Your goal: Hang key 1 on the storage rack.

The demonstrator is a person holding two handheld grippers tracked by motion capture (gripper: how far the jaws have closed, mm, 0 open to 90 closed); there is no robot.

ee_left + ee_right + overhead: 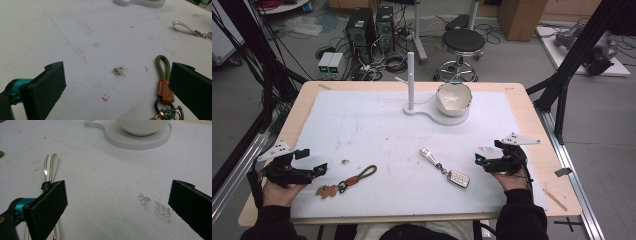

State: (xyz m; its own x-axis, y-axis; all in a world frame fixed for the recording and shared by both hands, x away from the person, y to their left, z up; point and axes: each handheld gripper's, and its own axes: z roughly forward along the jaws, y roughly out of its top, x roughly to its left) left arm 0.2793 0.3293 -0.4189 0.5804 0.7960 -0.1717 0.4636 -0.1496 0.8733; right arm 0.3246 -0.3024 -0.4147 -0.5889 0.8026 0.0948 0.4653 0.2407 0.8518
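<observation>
Keychains lie flat on the white foam mat, one near each gripper, and neither is picked up yet. Judging from the layout, the work in hand is to lift them toward the stand; none of it is done. The green-loop keychain rests near the mat's front-left area, just beside the left gripper; it has an olive cord loop, a brown leather collar, dark metal rings and a tan tag. The car-key keychain lies at centre-front, a pale strap loop joined by a short link to a silver key fob, near the right gripper. Both grippers rest low at the mat's edges with jaws spread wide and nothing between the pads; in the left gripper view the olive loop sits just inside the right-hand jaw, untouched. Farther back stands a white stand with an upright post, and a white bowl sits on its round base. The wooden table frames the mat.
</observation>
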